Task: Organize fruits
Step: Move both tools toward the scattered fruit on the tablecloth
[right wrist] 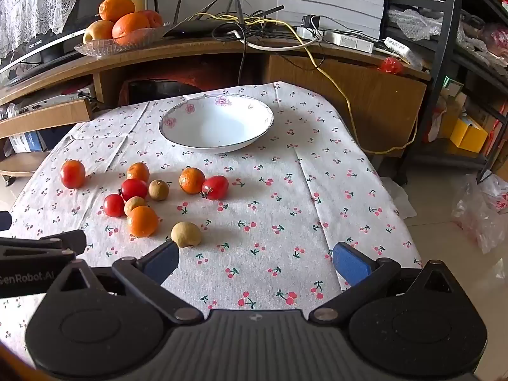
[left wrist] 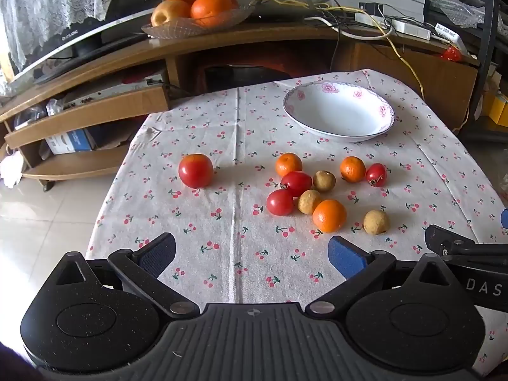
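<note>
Left wrist view: the left gripper [left wrist: 252, 252] is hovering over the cherry-print tablecloth [left wrist: 222, 133] with its jaws spread wide and gripping nothing. Ahead, small tomatoes, oranges and brown fruits are lying in a loose cluster [left wrist: 312, 190]; a larger tomato [left wrist: 196, 170] is sitting apart to the left. The white floral bowl [left wrist: 339, 112] is standing empty beyond them. A glass dish of large oranges [left wrist: 197, 16] is resting on the wooden cabinet behind.

Right wrist view: the right gripper [right wrist: 255, 262] is likewise hanging wide open and holding nothing. A brown fruit [right wrist: 186, 234] is lying just beside its left fingertip [right wrist: 163, 262]. The cluster is lying to the left, the bowl [right wrist: 216, 123] further back.
</note>
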A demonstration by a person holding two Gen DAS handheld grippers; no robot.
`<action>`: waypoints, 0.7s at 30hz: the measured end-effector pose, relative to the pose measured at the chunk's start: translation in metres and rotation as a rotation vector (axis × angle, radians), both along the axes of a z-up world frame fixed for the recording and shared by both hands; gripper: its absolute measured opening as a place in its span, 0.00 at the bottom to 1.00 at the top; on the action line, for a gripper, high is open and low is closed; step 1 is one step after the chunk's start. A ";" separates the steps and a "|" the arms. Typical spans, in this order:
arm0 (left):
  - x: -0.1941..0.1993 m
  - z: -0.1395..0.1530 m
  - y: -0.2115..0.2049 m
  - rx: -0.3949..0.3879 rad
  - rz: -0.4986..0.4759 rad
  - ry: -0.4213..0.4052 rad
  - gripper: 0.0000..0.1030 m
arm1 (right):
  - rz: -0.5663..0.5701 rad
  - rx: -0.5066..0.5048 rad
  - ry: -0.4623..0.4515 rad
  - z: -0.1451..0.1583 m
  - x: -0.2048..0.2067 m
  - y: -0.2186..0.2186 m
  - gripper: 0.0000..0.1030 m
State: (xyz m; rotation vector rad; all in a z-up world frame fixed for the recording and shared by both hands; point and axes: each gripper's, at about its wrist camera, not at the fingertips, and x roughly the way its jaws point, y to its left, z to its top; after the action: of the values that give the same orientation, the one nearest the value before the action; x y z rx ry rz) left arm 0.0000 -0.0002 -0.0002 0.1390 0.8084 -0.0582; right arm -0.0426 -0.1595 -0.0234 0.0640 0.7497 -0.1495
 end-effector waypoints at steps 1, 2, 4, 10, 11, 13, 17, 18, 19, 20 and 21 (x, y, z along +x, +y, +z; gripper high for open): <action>0.000 0.000 0.000 0.000 0.000 0.002 1.00 | 0.000 -0.001 0.002 0.000 0.000 0.000 1.00; 0.000 0.000 0.000 -0.001 -0.001 0.005 1.00 | 0.001 -0.001 0.004 -0.001 0.001 0.000 1.00; -0.001 0.000 0.000 -0.004 -0.001 0.011 1.00 | 0.001 -0.001 0.006 -0.001 0.001 0.000 1.00; 0.001 -0.006 -0.001 -0.003 0.006 0.032 1.00 | 0.002 -0.003 0.009 -0.003 0.002 -0.001 1.00; 0.000 -0.007 -0.001 -0.003 0.007 0.035 1.00 | 0.002 -0.004 0.011 -0.003 0.003 -0.002 1.00; 0.000 -0.007 -0.003 -0.004 0.008 0.040 1.00 | 0.001 -0.007 0.013 -0.001 0.001 -0.002 1.00; 0.003 -0.008 0.001 -0.017 0.009 0.053 1.00 | -0.001 -0.011 0.018 -0.004 0.003 0.001 1.00; 0.004 -0.008 0.000 -0.018 0.009 0.055 1.00 | -0.002 -0.010 0.019 -0.004 0.003 0.000 1.00; 0.004 -0.008 0.000 -0.019 0.009 0.056 1.00 | -0.003 -0.007 0.019 -0.004 0.003 0.000 1.00; 0.004 -0.008 0.000 -0.020 0.010 0.056 1.00 | -0.003 -0.005 0.019 -0.004 0.003 0.000 1.00; 0.003 -0.008 0.000 -0.020 0.010 0.055 1.00 | -0.004 -0.001 0.017 -0.004 0.003 -0.001 1.00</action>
State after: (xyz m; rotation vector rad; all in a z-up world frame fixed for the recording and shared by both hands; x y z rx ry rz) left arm 0.0033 -0.0002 -0.0082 0.1152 0.8628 -0.0611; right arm -0.0399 -0.1605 -0.0274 0.0635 0.7670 -0.1546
